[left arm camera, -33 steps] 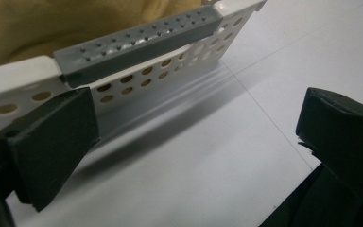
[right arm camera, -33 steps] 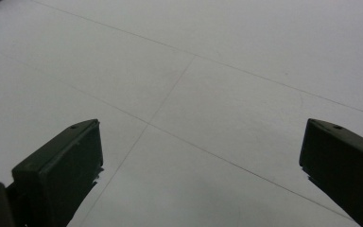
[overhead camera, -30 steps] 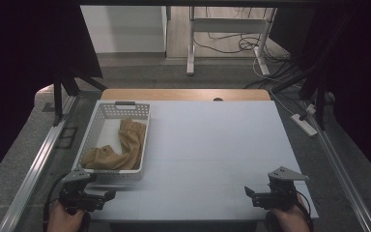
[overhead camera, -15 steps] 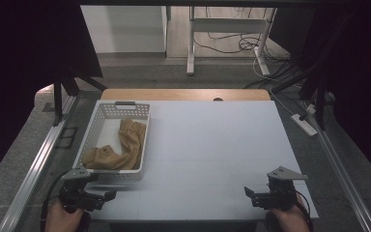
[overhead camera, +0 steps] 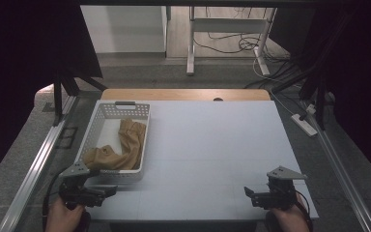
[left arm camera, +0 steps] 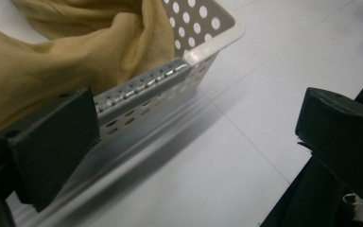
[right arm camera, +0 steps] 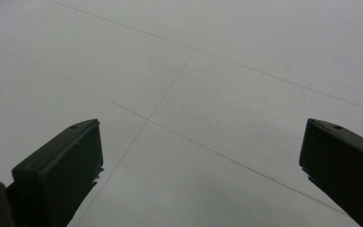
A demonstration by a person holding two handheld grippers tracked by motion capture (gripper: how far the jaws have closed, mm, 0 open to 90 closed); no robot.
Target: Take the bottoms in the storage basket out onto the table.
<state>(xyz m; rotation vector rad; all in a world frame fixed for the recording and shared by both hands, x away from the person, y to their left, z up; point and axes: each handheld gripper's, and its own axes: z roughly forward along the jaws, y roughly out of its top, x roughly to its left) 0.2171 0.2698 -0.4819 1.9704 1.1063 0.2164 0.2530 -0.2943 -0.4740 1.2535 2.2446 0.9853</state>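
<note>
One basket (overhead camera: 101,126), white plastic, rectangular, walls punched with round holes, dark handle at its far end; sits at the table's (overhead camera: 212,145) left side. One cloth (overhead camera: 121,147) inside it: tan, soft, thin weave, crumpled in folds, running from the far middle to the near left corner. In the left gripper view the cloth (left arm camera: 66,52) lies up against the near wall of the basket (left arm camera: 203,28), whose rim is smooth and rounded at the corner. Two grippers. Left gripper (overhead camera: 107,192) just beside the basket's near corner, jaws spread wide, nothing between them. Right gripper (overhead camera: 249,193) well apart at the near right, jaws also spread, over bare table. Table top pale grey, matte, flat, crossed by thin seam lines.
</note>
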